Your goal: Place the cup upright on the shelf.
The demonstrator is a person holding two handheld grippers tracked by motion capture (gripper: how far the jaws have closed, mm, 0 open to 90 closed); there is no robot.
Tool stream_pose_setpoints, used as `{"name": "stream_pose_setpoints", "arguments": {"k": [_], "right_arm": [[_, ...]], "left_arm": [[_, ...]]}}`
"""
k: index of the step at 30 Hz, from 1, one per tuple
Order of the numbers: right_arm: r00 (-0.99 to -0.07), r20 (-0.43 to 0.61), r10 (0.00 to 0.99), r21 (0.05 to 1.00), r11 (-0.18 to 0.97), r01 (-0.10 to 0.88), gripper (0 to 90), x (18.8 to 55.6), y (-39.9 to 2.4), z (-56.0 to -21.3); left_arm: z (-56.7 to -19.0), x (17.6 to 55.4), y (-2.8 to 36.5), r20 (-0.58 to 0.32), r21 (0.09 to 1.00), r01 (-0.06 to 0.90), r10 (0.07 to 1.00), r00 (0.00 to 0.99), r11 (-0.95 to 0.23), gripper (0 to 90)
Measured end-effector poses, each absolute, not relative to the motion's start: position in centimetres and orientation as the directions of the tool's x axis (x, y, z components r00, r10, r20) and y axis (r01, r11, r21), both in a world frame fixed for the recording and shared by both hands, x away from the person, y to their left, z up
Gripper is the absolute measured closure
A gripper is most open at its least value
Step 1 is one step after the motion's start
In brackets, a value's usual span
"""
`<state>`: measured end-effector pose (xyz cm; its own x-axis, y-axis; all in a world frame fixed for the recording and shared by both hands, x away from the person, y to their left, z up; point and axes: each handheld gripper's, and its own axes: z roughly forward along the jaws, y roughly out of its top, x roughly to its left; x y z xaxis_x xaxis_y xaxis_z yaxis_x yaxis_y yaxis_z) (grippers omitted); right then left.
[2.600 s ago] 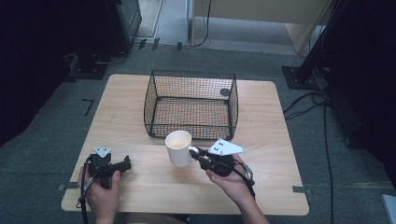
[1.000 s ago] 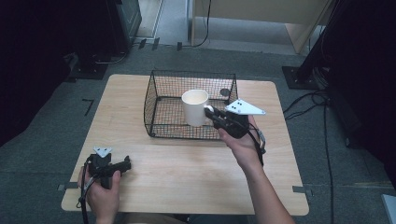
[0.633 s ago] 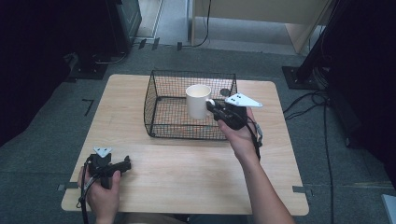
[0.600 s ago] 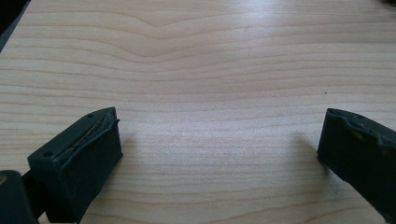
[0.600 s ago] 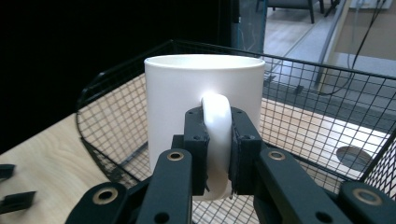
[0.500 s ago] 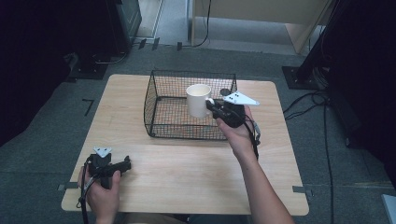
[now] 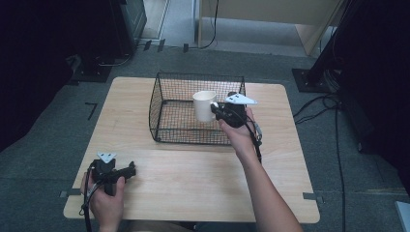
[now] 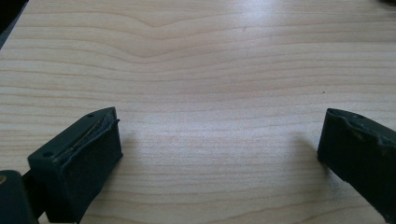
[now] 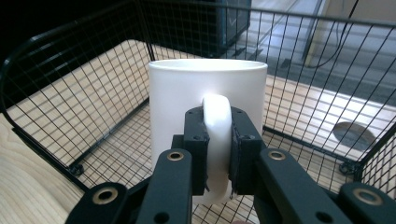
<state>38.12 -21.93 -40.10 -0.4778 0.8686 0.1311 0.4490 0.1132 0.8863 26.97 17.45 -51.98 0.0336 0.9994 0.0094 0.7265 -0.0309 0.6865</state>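
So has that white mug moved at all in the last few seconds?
Yes. The white mug, clamped by its handle in the right tool, went from the bare table in front of the wire basket up and into it.

Light wooden desk [image 7: 193, 179] on grey floor; a black wire basket [image 7: 167, 104] stands on its far half, apparently flat.

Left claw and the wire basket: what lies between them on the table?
Nothing: in the high view only bare wooden table lies between the left claw and the wire basket.
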Motion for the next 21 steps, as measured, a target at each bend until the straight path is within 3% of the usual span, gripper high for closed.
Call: {"name": "stream_pose_setpoints", "arguments": {"k": [21], "right_arm": [[-0.409,0.190,0.892,0.776,0.119,0.619,80.0,41.0,-21.6,-42.3]], "left_arm": [[-52.0,27.0,17.4,0.009,0.687,0.726,0.999,0.036,-0.033,0.0]]}}
